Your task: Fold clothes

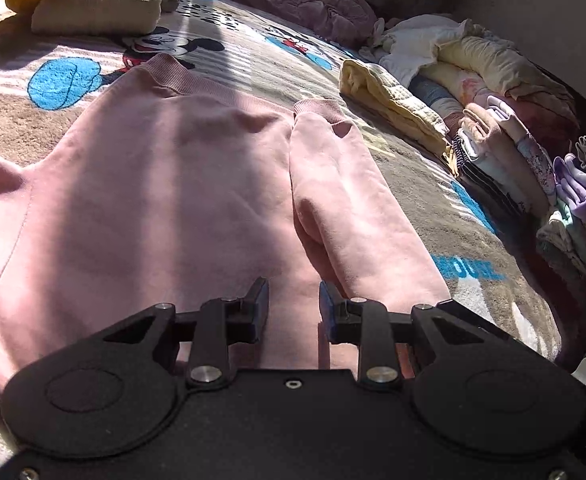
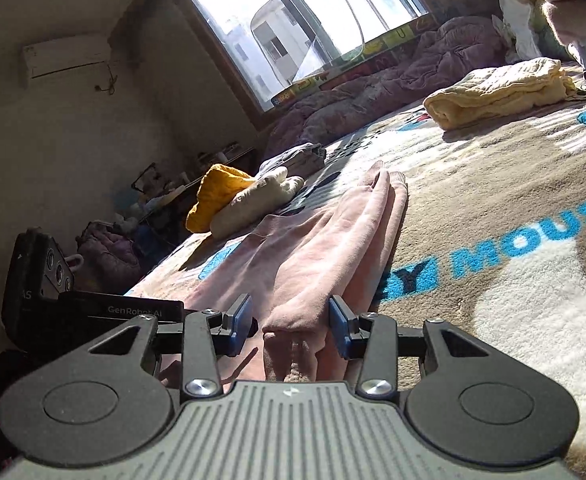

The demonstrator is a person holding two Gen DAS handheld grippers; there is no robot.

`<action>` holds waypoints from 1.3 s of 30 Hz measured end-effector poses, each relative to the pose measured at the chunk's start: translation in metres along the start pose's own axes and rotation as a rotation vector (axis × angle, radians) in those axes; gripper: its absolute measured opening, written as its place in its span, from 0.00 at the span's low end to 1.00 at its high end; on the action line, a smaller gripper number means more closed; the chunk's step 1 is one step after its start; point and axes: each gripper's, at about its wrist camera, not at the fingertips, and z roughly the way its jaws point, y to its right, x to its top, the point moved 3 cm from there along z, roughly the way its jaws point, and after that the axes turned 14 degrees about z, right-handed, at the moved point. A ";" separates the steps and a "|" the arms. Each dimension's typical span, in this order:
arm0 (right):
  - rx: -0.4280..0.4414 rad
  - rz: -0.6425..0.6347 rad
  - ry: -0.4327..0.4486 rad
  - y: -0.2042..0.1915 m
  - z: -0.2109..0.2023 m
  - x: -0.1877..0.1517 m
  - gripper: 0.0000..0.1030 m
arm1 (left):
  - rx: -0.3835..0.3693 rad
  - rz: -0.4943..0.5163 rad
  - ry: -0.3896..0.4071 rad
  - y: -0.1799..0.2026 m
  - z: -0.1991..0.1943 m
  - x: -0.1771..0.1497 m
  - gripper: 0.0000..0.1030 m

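Pink sweatshirt (image 1: 165,184) lies spread on the bed with one sleeve folded in, both grippers, left (image 1: 293,306) and right (image 2: 290,322), have fingers spread, so that loose sleeve could easily flop open again if bumped.

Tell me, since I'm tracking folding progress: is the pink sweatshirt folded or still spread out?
Partly folded. The pink sweatshirt lies flat on the blanket, one sleeve laid along its body.
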 end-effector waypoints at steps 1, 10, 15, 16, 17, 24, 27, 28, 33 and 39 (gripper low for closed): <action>0.009 -0.007 -0.006 -0.002 0.001 0.000 0.42 | 0.000 -0.001 0.000 0.000 0.000 0.000 0.25; 0.005 0.223 -0.087 0.020 0.011 -0.007 0.30 | -0.004 -0.010 -0.001 -0.001 0.000 -0.001 0.26; 0.078 0.371 -0.121 0.028 0.010 -0.009 0.10 | -0.004 -0.014 -0.004 -0.002 0.000 -0.001 0.26; 0.072 0.379 -0.127 0.029 0.010 -0.010 0.09 | -0.004 -0.016 -0.004 -0.002 0.001 -0.001 0.26; 0.051 0.379 -0.142 0.031 0.012 -0.012 0.09 | -0.004 -0.017 -0.005 -0.002 0.001 -0.001 0.26; -0.027 0.302 -0.160 0.024 0.013 -0.016 0.06 | 0.081 0.028 0.051 0.005 -0.013 0.011 0.26; -0.102 -0.023 -0.143 -0.010 0.011 -0.024 0.13 | 0.063 0.075 0.084 0.015 -0.015 0.024 0.26; -0.114 -0.059 -0.155 -0.013 0.013 -0.029 0.13 | 0.054 0.097 0.087 0.020 -0.013 0.029 0.26; -0.117 -0.106 -0.159 -0.022 0.006 -0.034 0.15 | -0.008 0.201 0.066 0.041 0.012 0.045 0.26; -0.120 -0.201 -0.166 -0.039 -0.005 -0.042 0.61 | 0.013 0.333 -0.004 0.050 0.048 0.038 0.26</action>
